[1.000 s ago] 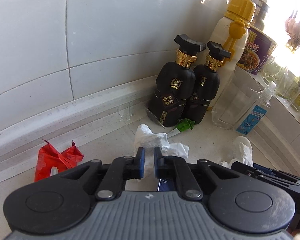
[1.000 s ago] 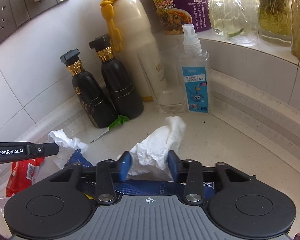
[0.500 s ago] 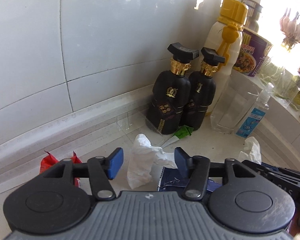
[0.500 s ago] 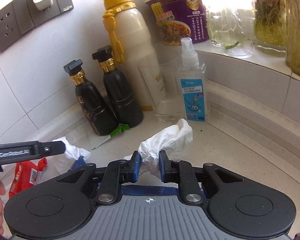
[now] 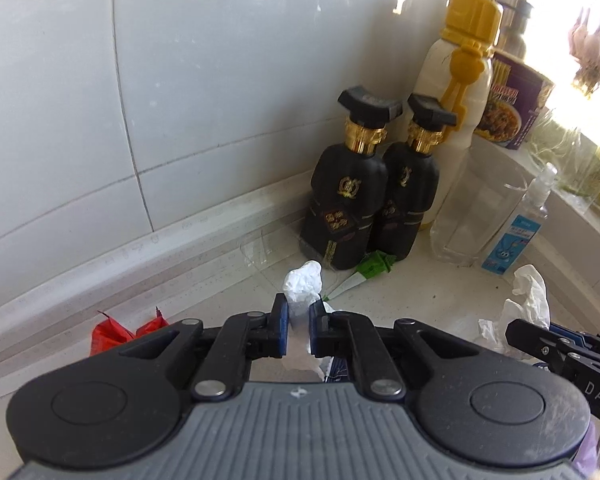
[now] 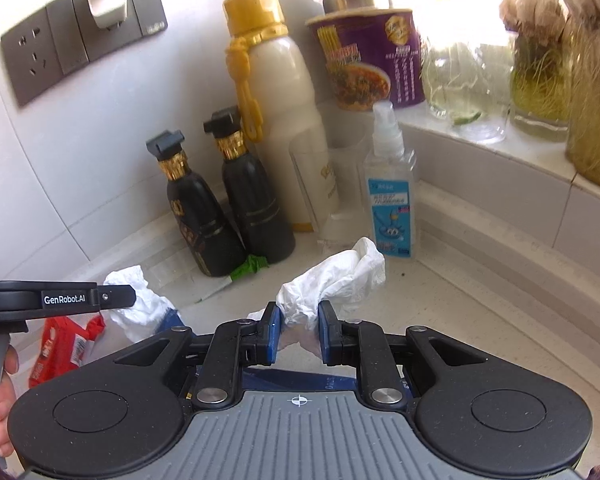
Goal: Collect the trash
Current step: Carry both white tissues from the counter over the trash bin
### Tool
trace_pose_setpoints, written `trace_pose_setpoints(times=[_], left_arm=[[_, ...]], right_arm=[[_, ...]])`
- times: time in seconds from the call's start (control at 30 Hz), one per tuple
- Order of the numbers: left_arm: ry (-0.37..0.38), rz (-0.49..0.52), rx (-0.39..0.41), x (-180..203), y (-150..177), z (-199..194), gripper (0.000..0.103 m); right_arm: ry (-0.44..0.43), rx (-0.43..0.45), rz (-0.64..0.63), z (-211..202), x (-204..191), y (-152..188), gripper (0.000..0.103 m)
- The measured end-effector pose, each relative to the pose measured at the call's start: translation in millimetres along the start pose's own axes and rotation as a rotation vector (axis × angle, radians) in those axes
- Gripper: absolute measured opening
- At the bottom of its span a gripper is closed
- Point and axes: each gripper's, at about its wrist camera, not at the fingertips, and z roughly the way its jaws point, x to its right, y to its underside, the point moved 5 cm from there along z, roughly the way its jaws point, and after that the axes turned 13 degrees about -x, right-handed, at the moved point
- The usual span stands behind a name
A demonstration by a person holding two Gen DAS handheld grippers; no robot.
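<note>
Two tissue wads on the counter (image 6: 480, 320), both in front of the two black bottles (image 5: 346, 204). Left gripper (image 5: 299, 328) just snapped closed on the left tissue (image 5: 302, 284); right gripper (image 6: 298, 334) is clamped on the right tissue (image 6: 336, 276). One red wrapper (image 6: 60, 350) sits left of the bottles. Bare counter to their right.

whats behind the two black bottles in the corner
Behind the two black bottles stands a cream bottle with a yellow cap, against the white tiled wall. Its lower left part is hidden by the black bottles.
</note>
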Motion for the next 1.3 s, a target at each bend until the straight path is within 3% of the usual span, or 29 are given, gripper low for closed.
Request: trace_pose_setpoints(times=[0.57, 1.3], left_arm=[[0.043, 0.011, 0.083, -6, 16, -83, 0.009], [0.085, -0.027, 0.085, -70, 104, -169, 0.009]], right_arm=[[-0.019, 0.071, -0.049, -68, -38, 12, 0.018], [-0.095, 0.039, -0.062, -142, -120, 88, 0.019]])
